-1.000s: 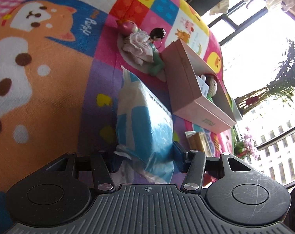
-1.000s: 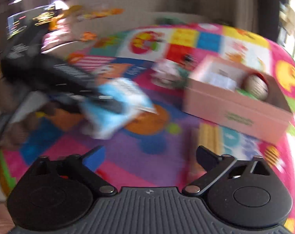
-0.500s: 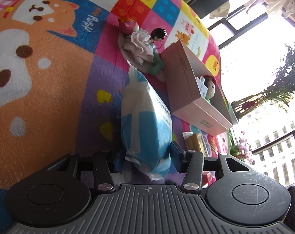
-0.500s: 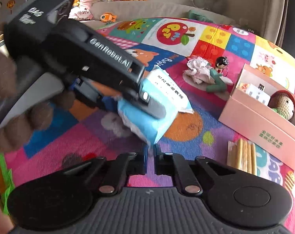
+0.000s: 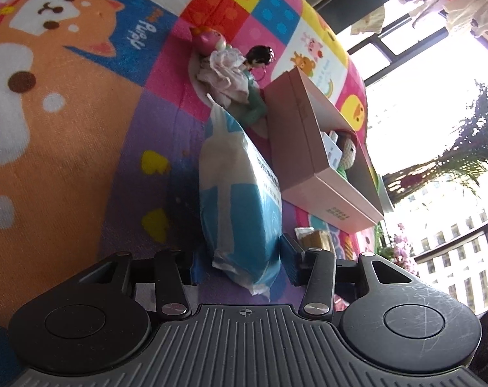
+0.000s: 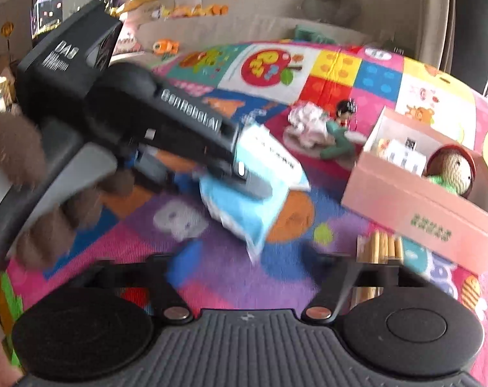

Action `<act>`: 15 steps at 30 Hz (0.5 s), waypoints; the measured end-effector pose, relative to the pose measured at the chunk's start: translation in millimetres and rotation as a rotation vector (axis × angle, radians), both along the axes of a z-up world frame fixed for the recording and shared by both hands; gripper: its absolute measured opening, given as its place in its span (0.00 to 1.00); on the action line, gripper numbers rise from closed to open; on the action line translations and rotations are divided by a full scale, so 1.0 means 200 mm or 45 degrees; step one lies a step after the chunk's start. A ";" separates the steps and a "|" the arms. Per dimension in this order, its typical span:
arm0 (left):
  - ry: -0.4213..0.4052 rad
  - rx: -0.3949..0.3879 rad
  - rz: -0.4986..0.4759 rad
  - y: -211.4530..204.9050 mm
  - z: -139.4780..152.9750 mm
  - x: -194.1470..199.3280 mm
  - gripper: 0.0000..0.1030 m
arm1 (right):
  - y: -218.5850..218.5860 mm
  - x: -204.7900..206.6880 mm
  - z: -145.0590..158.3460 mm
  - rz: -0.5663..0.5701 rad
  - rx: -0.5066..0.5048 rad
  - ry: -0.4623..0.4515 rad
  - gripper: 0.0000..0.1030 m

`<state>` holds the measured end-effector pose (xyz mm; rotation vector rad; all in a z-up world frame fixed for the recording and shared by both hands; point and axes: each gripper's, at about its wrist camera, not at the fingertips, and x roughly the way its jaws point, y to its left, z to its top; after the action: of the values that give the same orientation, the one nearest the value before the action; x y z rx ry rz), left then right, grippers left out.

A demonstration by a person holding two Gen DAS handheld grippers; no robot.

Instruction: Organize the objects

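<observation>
step: left hand-held gripper [image 5: 242,266] clamps tissue pack [image 5: 240,200] above play mat [image 5: 66,148] | right hand-held gripper [image 6: 250,259] just reopened wide, empty | next: carry pack into pink box [image 6: 418,203]

A bright patchwork play mat [image 5: 82,148] (orange puppy, apple and coloured squares printed on it) covers the surface. Laundry [image 5: 466,3] hangs above the window [image 5: 437,90], with green fronds [image 5: 476,148] outside. A beige sofa [image 6: 250,29] stands behind.

A patchwork play mat [image 6: 334,64] (cartoon animals) carries pink box [image 6: 415,206], doll [image 6: 336,132], sticks [image 6: 381,246].
</observation>
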<state>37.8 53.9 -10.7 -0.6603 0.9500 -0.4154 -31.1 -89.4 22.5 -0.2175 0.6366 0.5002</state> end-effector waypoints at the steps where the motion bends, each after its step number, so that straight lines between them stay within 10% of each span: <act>1: -0.002 0.002 -0.002 0.00 0.00 0.00 0.48 | 0.02 0.03 0.00 0.006 0.012 0.003 0.80; 6: -0.007 -0.013 0.000 0.01 -0.01 0.00 0.48 | 0.05 0.18 -0.02 -0.050 0.126 0.082 0.79; 8: -0.012 -0.019 -0.004 0.02 -0.02 -0.01 0.47 | 0.05 0.21 -0.02 -0.058 0.150 0.096 0.52; 15: -0.022 -0.041 -0.003 0.02 0.00 0.00 0.53 | 0.02 0.17 -0.01 -0.031 0.117 0.111 0.46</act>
<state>36.9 58.7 -11.3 -0.6841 0.9296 -0.4390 2.2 -85.1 21.4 -0.1015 0.6989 0.5163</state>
